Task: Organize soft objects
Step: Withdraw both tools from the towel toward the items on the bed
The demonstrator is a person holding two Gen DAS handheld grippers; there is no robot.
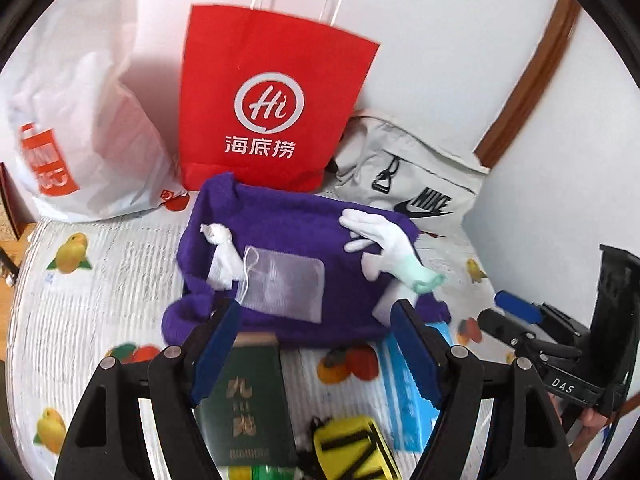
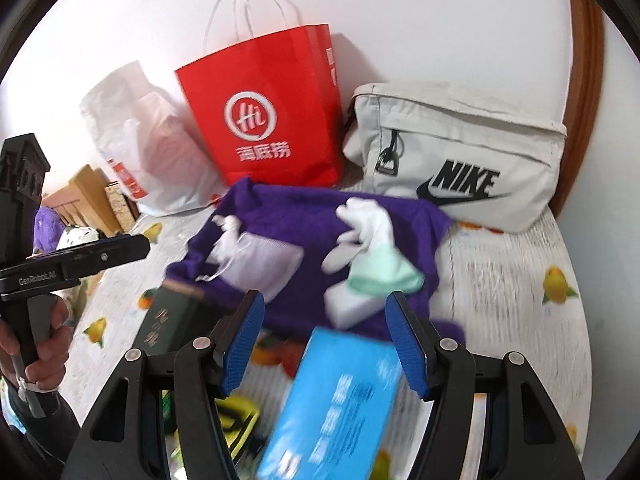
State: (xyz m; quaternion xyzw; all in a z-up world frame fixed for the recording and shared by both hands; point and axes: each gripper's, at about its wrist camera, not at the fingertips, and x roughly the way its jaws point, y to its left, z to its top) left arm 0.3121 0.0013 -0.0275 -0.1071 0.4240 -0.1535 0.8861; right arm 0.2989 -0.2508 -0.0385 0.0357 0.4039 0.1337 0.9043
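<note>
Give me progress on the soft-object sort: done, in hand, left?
Done: nothing visibly sorted. In hand: nothing; left gripper and right gripper are both open and empty. Left: white glove, mesh pouch and rolled white cloth lie on the purple towel, with the red bag behind.

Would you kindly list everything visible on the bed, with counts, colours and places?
Paper bag: 1, red, against the wall, centre.
Plastic bag: 1, white with orange print, left of the paper bag.
Nike bag: 1, light grey, right of the paper bag.
Purple knit: 1, spread mid-bed.
White glove: 1, green cuff, on the knit's right side.
Mesh pouch: 1, translucent white, on the knit.
White cloth bundle: 1, left of the pouch.
White sponge block: 1, below the glove.
Green box: 1, dark, near edge.
Blue pack: 1, near edge.
Yellow strapped item: 1, black straps, nearest.
Left gripper: open.
Right gripper: open.
</note>
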